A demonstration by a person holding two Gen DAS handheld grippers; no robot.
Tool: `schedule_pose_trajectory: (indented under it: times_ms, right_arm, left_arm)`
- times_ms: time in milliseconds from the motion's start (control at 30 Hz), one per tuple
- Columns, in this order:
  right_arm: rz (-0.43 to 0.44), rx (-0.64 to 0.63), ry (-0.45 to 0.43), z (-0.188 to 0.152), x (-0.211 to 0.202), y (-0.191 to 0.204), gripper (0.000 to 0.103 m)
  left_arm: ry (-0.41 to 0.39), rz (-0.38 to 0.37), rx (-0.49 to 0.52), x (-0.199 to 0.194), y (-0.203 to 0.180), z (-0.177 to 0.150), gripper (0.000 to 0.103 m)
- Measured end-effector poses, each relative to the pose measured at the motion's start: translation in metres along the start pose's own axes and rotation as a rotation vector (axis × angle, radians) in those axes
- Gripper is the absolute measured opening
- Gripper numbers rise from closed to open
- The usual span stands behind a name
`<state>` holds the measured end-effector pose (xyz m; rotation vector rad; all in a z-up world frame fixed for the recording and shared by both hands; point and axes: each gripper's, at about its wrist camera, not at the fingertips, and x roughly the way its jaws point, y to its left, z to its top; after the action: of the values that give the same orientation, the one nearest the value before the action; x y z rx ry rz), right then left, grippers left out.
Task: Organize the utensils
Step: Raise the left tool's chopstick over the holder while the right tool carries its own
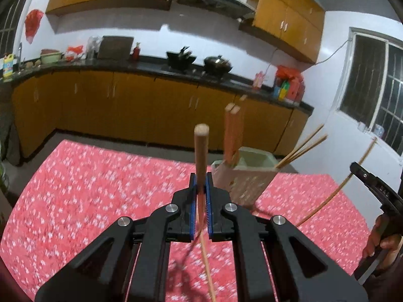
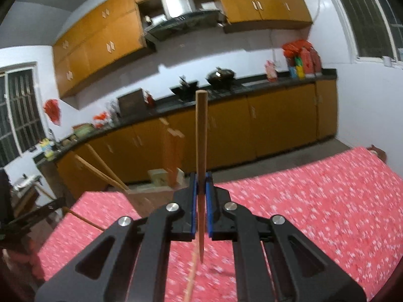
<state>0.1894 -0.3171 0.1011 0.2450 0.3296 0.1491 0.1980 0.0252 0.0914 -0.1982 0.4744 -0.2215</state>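
Note:
My left gripper [image 1: 201, 177] is shut on a round wooden stick [image 1: 201, 148] that stands upright above the red flowered tablecloth [image 1: 88, 188]. Just behind it to the right, a pale utensil holder [image 1: 245, 176] holds brown wooden handles [image 1: 233, 130] and thin chopsticks [image 1: 302, 148]. My right gripper [image 2: 201, 177] is shut on a tapered wooden chopstick [image 2: 201, 136], thick end up and point down. The same holder [image 2: 157, 176] shows blurred to its left. At the right edge of the left wrist view, the right gripper [image 1: 372, 183] carries its long thin chopstick [image 1: 335, 193].
Kitchen counter [image 1: 151, 66] with woks [image 1: 217, 64], bottles and bags runs along the far wall over brown cabinets. A hand [image 1: 382, 241] grips the right tool. Another thin stick [image 2: 191, 279] lies on the cloth below the right gripper. The table ends just behind the holder.

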Motion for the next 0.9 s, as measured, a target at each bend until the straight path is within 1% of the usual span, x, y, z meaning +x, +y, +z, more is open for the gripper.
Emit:
schedule_pose_trajectory:
  times_ms: [100,233,333,400,500,633,700,767,900]
  right_arm:
    - [0.045,-0.026,-0.066,0.020,-0.005,0.019,0.008]
    - [0.090,-0.046,-0.170,0.048,-0.007,0.044,0.008]
    - [0.079,-0.085,-0.261,0.061,-0.001,0.060,0.008]
    - [0.066,-0.100,-0.292,0.065,0.010,0.067,0.008]
    - [0.045,-0.101,-0.279,0.064,0.033,0.068,0.008]
    - [0.023,-0.093,-0.234,0.059,0.060,0.063,0.007]
    - [0.016,-0.089,-0.213,0.055,0.069,0.060,0.008]
    - [0.013,-0.083,-0.190,0.051,0.078,0.057,0.008]
    - [0.017,-0.077,-0.144,0.043,0.090,0.054,0.008]
  left_arm:
    - [-0.035,-0.026,0.015,-0.004,-0.011,0.013,0.007]
    - [-0.107,-0.059,0.037,-0.010,-0.032,0.040,0.007]
    - [-0.179,-0.075,0.044,-0.014,-0.047,0.058,0.007]
    - [-0.234,-0.068,0.046,-0.013,-0.055,0.069,0.007]
    - [-0.280,-0.069,0.014,-0.005,-0.060,0.081,0.007]
    - [-0.338,-0.045,-0.042,0.007,-0.057,0.090,0.007]
    - [-0.370,-0.016,-0.053,0.013,-0.054,0.091,0.007]
    - [-0.374,0.000,-0.054,0.019,-0.053,0.088,0.007]
    - [-0.339,0.016,-0.056,0.040,-0.053,0.079,0.007]
